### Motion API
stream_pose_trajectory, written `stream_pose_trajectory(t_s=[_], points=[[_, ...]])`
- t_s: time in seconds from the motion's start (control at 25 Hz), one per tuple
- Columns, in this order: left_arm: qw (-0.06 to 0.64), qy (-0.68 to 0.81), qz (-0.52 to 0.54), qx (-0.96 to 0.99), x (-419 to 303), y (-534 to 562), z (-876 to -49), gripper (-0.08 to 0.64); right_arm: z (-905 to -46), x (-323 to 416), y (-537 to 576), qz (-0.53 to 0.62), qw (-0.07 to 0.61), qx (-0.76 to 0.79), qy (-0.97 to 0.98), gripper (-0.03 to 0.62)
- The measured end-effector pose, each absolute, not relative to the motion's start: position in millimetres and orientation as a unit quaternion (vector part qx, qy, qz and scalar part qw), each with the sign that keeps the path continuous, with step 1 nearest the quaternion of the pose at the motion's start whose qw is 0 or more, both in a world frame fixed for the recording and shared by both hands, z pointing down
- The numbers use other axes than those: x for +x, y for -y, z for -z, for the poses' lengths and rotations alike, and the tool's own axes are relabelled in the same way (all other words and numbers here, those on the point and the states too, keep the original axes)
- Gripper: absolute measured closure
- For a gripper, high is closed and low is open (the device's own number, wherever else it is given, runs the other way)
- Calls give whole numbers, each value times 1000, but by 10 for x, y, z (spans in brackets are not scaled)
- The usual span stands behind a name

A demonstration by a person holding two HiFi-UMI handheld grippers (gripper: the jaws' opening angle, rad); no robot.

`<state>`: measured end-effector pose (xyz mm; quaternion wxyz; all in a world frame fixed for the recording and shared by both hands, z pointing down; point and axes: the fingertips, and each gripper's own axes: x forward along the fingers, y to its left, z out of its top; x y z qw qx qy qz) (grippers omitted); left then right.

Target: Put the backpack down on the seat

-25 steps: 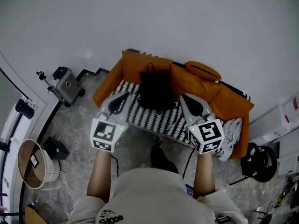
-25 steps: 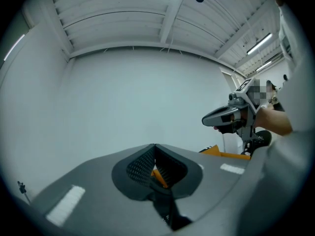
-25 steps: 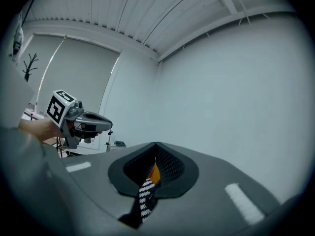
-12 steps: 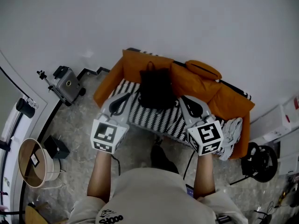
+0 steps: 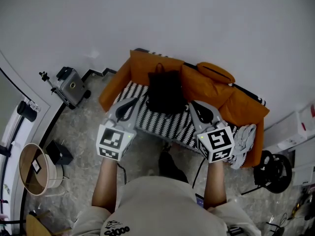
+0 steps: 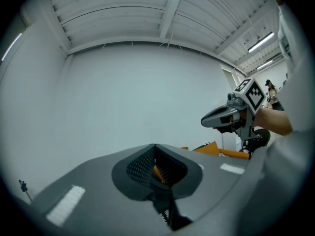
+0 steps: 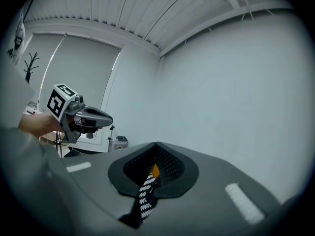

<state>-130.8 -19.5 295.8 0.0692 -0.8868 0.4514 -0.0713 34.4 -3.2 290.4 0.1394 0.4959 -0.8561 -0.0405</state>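
Both claws are shut and empty. The left claw [image 5: 129, 103] and right claw [image 5: 196, 104] hover over the front edge of the sofa seat [image 5: 162, 125]. The black backpack [image 5: 166, 92] sits at the seat's back edge, leaning on the orange backrest [image 5: 142, 68]. It looks soft, slumping and fairly light, so its top loop [image 5: 160, 69] seems the best hold. Since a second ago, nothing has noticeably moved.

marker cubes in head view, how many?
2. The left cube sits on the left gripper, the right cube on the right gripper. None appear hidden.
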Motion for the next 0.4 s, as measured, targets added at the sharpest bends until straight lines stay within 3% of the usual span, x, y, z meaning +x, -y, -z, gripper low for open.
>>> stream_pose_trajectory(t_s=[0.4], points=[[62, -449, 74, -888, -1270, 313, -3038, 549, -3019, 410, 148, 33, 152, 500, 852, 591]])
